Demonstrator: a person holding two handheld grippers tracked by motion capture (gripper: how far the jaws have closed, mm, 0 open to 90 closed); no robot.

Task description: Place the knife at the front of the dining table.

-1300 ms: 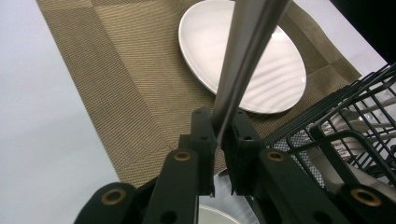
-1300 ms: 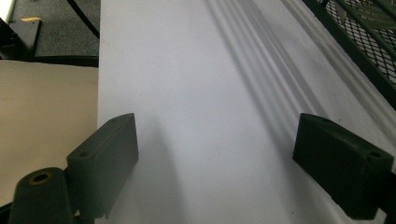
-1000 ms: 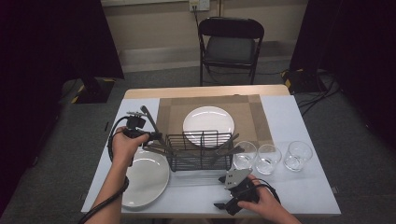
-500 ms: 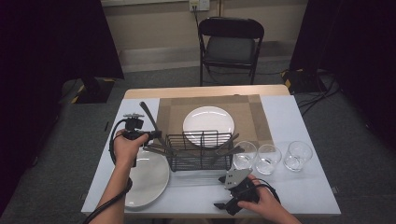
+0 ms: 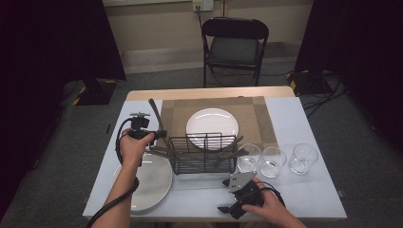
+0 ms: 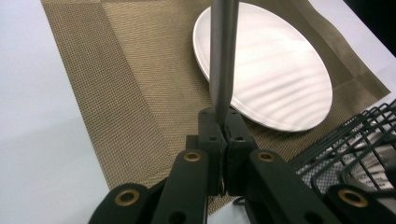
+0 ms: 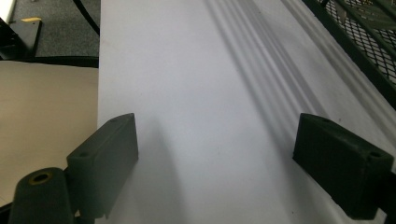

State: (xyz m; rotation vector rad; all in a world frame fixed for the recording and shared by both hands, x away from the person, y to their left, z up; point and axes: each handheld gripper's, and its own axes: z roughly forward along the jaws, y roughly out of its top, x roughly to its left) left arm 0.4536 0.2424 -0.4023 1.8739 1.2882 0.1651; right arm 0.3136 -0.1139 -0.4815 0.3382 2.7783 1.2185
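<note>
One utensil [image 6: 223, 56] clamped in left gripper [image 6: 223, 122], raised over the mat's [image 5: 171, 114] left edge; its head cut off in the left gripper view. Right gripper [image 5: 231, 209] jaws apart, empty, on near table [image 5: 304, 194]. Two plates, three glasses [image 5: 275, 160], one wire basket [image 5: 203, 153]; utensils inside hard to count.

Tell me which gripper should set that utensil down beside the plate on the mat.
Left. The left gripper is already shut on the utensil above the mat, near the plate. The right gripper sits open and empty.

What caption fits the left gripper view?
Left tool shut on a metal utensil handle above the placemat and white plate.
</note>
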